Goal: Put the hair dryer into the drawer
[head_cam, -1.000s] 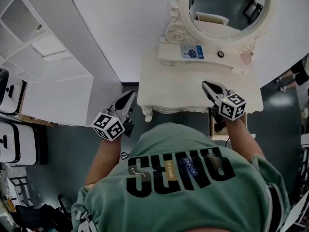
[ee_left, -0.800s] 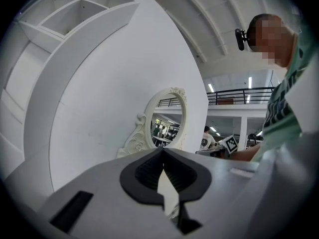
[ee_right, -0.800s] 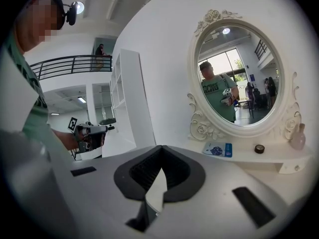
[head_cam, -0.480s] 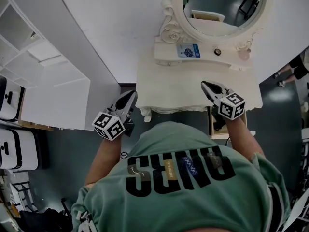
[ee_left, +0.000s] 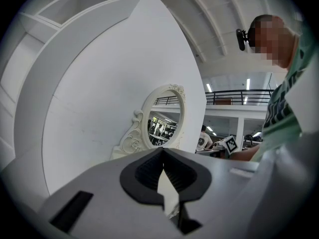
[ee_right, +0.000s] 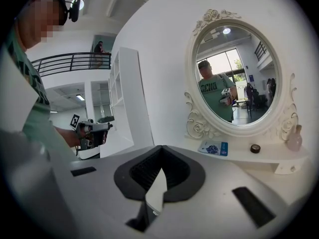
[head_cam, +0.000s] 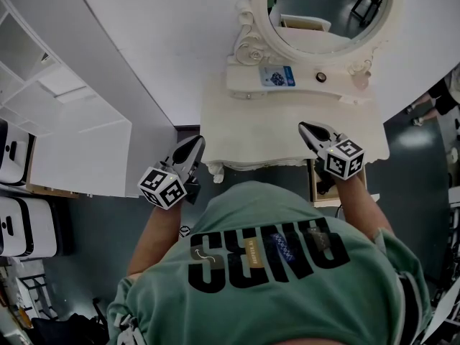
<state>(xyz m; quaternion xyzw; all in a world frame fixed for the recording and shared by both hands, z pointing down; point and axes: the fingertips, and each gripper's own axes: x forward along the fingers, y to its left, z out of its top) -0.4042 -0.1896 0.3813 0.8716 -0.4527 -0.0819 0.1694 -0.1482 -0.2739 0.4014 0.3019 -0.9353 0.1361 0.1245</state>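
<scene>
No hair dryer shows clearly in any view. A person in a green shirt stands at a white dressing table [head_cam: 287, 131]. My left gripper [head_cam: 195, 141] [ee_left: 163, 150] hangs shut and empty just off the table's front left corner. My right gripper [head_cam: 302, 126] [ee_right: 160, 147] is over the table's front right part, its jaws together with nothing between them. Below the right hand, a tan-edged drawer [head_cam: 338, 201] seems pulled out from the table's right side. A dark shape [head_cam: 327, 187] lies in it, mostly hidden by the gripper, and I cannot tell what it is.
An oval mirror [head_cam: 323, 13] in an ornate white frame stands at the table's back. On its shelf are a blue packet [head_cam: 277, 76], a small dark round thing [head_cam: 320, 77] and a pale bottle [ee_right: 295, 139]. A white shelf unit [head_cam: 65, 121] stands to the left.
The head view has shifted slightly, and the left gripper has edged a little toward the table's corner. Both grippers stay shut and empty.
</scene>
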